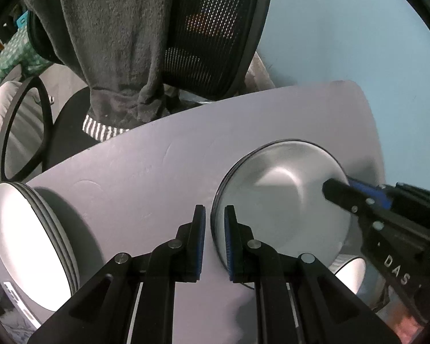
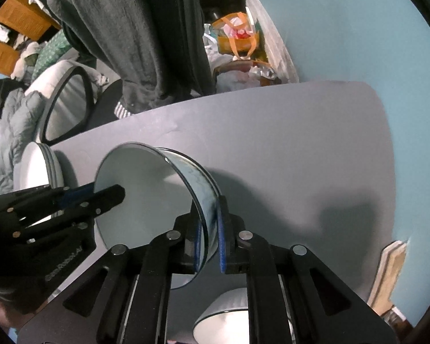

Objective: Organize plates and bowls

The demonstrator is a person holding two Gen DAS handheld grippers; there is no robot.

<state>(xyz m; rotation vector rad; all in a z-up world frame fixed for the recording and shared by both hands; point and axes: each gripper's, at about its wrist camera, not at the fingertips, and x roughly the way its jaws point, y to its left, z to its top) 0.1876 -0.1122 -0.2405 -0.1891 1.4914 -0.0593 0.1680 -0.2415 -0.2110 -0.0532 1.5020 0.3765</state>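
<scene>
Task appears partly done. A stack of white round plates with dark rims (image 1: 28, 238) stands at the left edge of the pale grey surface (image 1: 146, 177); three rims can be counted there, though more may lie hidden beneath. One white enamel bowl with a dark rim and blue-marbled outer wall (image 2: 146, 200) is held by both tools at once, at the middle of the surface and above a second white dark-rimmed bowl (image 2: 226, 315), which sits upright near the front edge. The left gripper (image 1: 215, 220) has its fingers clamped together on the near-left rim of the held bowl; the right gripper (image 2: 212, 220) has its fingers clamped on the opposite wall. Judged from this, the plates are already gathered and the bowls are being nested, the held one not yet set into the lower one. Count: two bowls, one plate stack, two grippers. A dark mesh office chair draped with a grey towel (image 1: 114, 43) stands behind the surface.
</scene>
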